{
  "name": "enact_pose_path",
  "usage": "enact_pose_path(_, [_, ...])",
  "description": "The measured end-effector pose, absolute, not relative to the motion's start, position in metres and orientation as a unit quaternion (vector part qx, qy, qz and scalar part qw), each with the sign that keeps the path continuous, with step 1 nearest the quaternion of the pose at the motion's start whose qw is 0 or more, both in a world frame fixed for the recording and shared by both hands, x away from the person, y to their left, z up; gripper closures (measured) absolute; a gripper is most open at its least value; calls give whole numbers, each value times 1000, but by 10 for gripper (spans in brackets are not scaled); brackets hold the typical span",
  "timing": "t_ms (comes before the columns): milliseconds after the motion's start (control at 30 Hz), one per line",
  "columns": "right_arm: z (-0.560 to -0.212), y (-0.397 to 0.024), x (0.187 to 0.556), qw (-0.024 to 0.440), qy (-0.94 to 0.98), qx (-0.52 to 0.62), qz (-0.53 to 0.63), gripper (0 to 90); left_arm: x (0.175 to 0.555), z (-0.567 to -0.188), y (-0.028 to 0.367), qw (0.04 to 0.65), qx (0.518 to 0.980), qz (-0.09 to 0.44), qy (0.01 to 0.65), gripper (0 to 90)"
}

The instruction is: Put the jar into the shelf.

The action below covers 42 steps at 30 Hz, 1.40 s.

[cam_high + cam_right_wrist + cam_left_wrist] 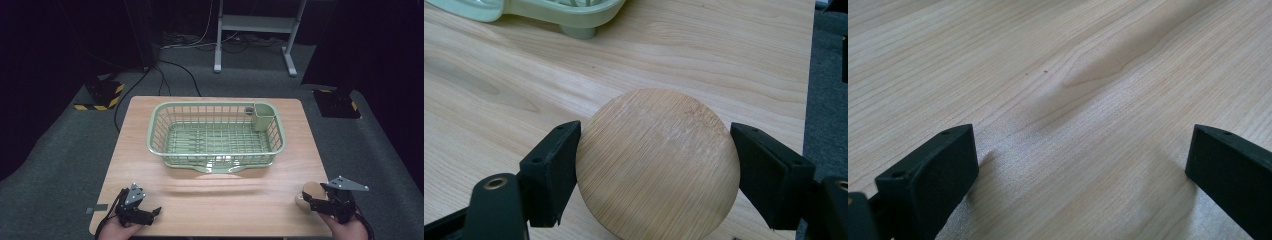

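A round wooden disc (pixel 658 162) is clamped between the jaws of the right hand-held gripper (pixel 655 165) at the counter's (pixel 210 192) near right corner, seemingly gripped by its edges so it can be lifted clear. The left hand-held gripper (pixel 1083 160) is held wide open and empty over bare wood at the near left. A green basket (pixel 216 134) is set at the middle, likely as the destination.

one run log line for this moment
right gripper: shut on wooden disc | left gripper: open, over bare table | basket: untouched
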State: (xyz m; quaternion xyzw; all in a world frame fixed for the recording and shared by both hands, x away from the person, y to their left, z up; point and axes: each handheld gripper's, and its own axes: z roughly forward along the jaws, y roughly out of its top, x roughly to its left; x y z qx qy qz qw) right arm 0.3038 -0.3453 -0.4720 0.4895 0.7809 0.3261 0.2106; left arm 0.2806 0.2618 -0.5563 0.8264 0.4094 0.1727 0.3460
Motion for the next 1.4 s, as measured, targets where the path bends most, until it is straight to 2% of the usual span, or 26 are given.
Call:
enact_pose_path(333, [-463,-330,300,218,786,473,333,236,281,-556,262,346,826,173,409,7])
enact_pose_path(867, [-443,-278,295,219,792,425,380,236,281,-556,262,349,825,170,410,6])
enact_pose_path(1400, [-429,-255,291,227,782,403,418,237,280,-556,262,349,826,170,409,6])
